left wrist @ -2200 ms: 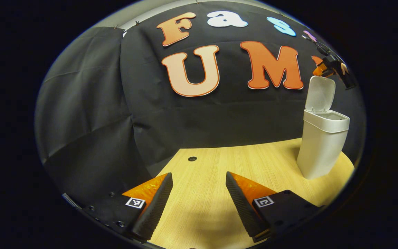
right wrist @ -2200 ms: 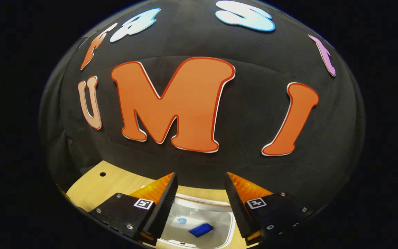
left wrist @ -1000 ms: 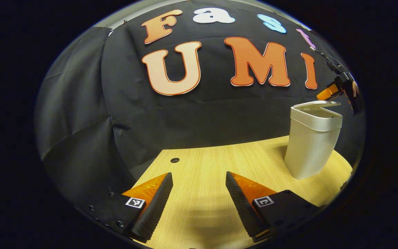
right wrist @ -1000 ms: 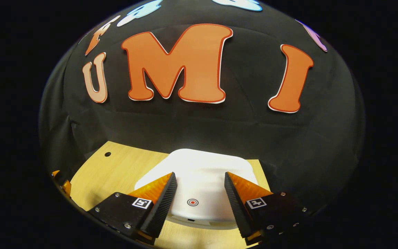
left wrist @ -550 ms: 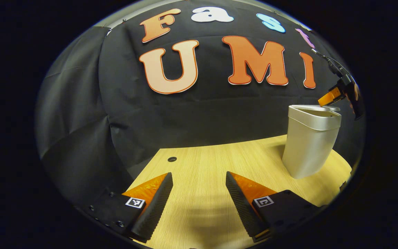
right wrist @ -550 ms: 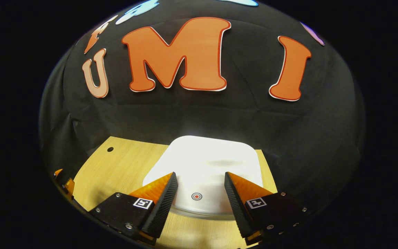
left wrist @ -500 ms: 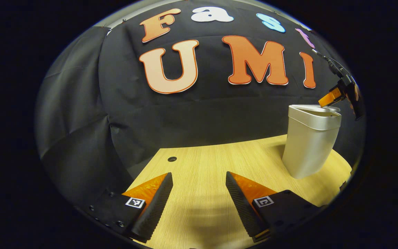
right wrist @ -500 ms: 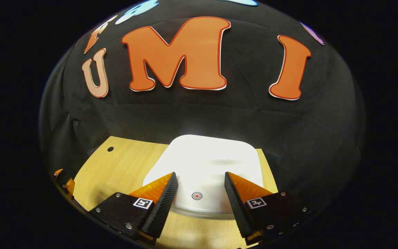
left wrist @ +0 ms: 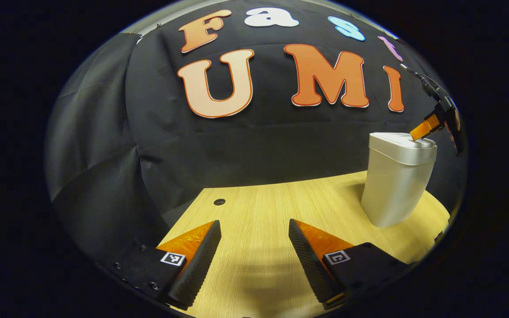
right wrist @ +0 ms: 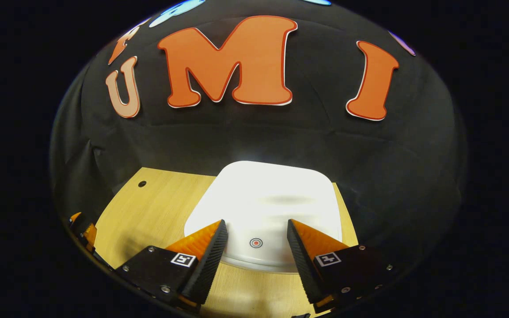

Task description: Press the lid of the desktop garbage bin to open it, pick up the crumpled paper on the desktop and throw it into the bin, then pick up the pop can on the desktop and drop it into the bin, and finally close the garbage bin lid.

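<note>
Bin upright (lid flat).

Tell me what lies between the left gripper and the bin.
Bare table in the left gripper view, between the left gripper and the bin.

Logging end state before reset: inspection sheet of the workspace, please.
Surface: wooden desktop, one small round hole.
Job's things: white bin upright, lid down; round red mark near its front edge. Paper and can: nothing seen.
Clutter: nothing seen.
Grippers: left tongs open over the desktop, holding nothing; right tongs open, tips at the lid's front edge; contact unclear.
Cables: one from the right tongs' rear.
Surroundings: black cloth wall.
</note>
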Available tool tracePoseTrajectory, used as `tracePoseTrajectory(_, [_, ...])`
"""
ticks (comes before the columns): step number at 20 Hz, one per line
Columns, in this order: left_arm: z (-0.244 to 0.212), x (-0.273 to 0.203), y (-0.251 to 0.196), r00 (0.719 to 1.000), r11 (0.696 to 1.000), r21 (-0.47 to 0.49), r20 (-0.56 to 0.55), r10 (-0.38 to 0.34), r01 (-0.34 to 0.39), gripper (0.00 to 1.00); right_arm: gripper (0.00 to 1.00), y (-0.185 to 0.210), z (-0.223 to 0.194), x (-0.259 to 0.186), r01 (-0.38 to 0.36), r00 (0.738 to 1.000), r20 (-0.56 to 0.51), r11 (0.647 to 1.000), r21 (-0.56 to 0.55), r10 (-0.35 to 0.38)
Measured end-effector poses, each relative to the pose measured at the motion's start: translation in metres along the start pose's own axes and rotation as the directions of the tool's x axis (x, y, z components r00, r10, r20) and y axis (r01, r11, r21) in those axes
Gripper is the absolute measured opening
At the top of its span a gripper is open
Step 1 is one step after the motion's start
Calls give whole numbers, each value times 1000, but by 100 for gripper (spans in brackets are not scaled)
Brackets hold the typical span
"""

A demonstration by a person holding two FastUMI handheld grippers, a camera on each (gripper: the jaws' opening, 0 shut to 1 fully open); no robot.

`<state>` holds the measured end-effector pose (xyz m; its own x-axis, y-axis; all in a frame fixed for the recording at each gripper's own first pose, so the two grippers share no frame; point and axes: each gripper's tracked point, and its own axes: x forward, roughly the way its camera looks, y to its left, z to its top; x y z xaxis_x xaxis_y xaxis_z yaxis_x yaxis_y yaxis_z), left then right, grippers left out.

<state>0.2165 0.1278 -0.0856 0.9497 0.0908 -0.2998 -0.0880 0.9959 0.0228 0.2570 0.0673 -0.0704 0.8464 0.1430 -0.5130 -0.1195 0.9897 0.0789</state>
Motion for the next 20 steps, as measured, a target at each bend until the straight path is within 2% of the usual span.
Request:
tracePoseTrajectory(12, [-8, 6, -13, 999, 999, -4, -28, -40, 40, 98, 82, 3, -4, 0, 29, 999, 32, 999, 32, -30])
tracePoseTrajectory(16, [-9, 8, -15, 998, 999, -5, -35, -54, 54, 99, 77, 8, -5, 3, 8, 999, 54, 1000, 19, -9])
tracePoseTrajectory(17, [-9, 8, -16, 998, 998, -2, -34, -60, 60, 99, 71, 8, -6, 3, -2, 999, 46, 999, 34, 1])
tracePoseTrajectory(20, [-6, 12, -21, 997, 997, 9, -29, -72, 72, 99, 65, 3, -6, 4, -15, 999, 45, 997, 72, 12])
